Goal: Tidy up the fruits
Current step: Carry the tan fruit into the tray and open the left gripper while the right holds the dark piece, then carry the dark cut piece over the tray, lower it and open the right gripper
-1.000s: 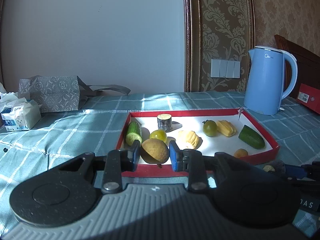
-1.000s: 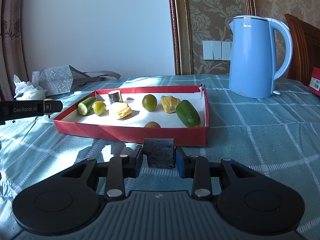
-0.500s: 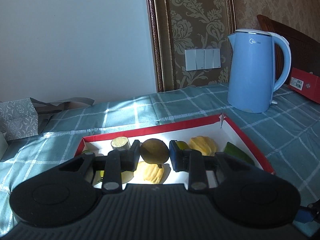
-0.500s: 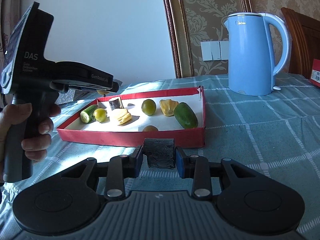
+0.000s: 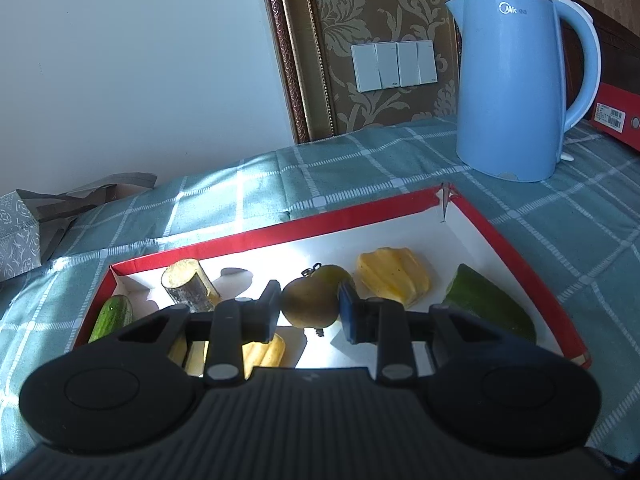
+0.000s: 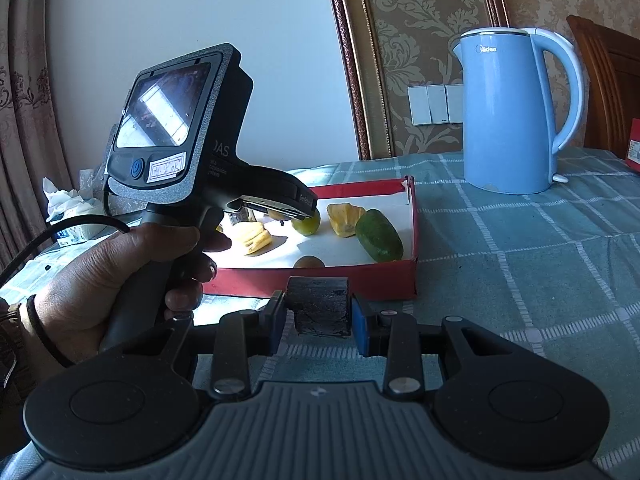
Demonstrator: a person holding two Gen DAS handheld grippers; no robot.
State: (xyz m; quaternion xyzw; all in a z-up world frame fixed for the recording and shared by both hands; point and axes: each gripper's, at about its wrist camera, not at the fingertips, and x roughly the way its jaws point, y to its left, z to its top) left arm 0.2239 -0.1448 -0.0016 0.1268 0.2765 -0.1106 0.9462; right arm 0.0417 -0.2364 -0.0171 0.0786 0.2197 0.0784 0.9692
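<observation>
Your left gripper (image 5: 308,308) was clamped on round brown-green stemmed fruit (image 5: 310,306), hovering over red-walled white-floored cardboard tray (image 5: 256,236). You needed bare floor at 12 o'clock, clear of green tomato (image 5: 340,274). Right gripper (image 6: 318,314) was pinching dark ridged block (image 6: 318,306) outside tray, 6 o'clock side.

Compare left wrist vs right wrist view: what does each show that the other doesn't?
Left wrist only: the cut cane piece, small cucumber, and the brown fruit clamped in the left gripper.

Right wrist only: the hand on the left gripper's handle, and the dark block in the right gripper.

Both: red tray, blue kettle.
</observation>
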